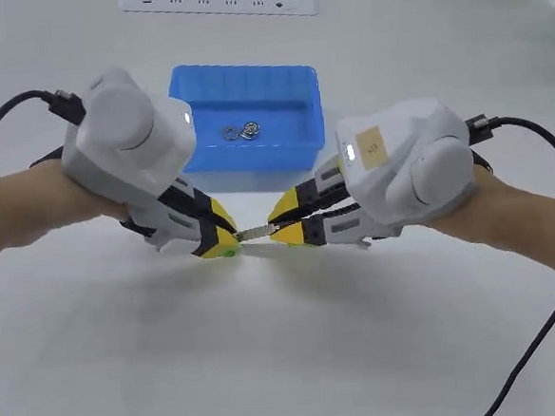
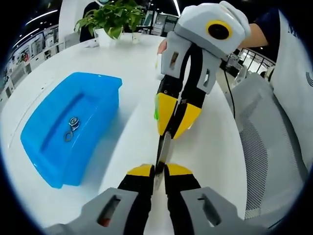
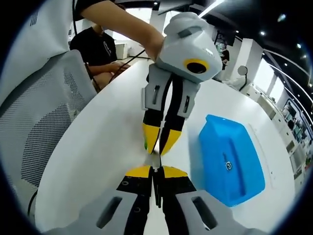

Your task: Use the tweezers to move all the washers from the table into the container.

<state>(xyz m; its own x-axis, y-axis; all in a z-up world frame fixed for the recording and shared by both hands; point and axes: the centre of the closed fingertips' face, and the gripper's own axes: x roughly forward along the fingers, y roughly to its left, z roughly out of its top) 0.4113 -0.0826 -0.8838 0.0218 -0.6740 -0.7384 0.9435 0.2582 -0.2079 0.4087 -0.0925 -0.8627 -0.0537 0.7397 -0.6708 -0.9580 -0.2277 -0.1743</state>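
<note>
Thin silver tweezers (image 1: 256, 232) bridge the two grippers just above the white table. My left gripper (image 1: 229, 244) pinches one end and my right gripper (image 1: 281, 229) pinches the other, tip to tip. In the left gripper view the tweezers (image 2: 163, 149) run from my own shut jaws (image 2: 160, 171) up into the right gripper (image 2: 172, 131). In the right gripper view my shut jaws (image 3: 156, 171) meet the left gripper (image 3: 157, 145). Behind them stands the blue container (image 1: 297, 78) with a few washers (image 1: 242, 130) inside, washers (image 2: 72, 126) and washers (image 3: 227, 164) lying on its floor.
A white power strip (image 1: 220, 1) lies at the table's far edge. Black cables (image 1: 544, 342) trail from both grippers. A potted plant (image 2: 115, 17) stands at the table's end, a mesh chair (image 3: 44, 112) is beside the table, and a seated person (image 3: 100, 46) is further back.
</note>
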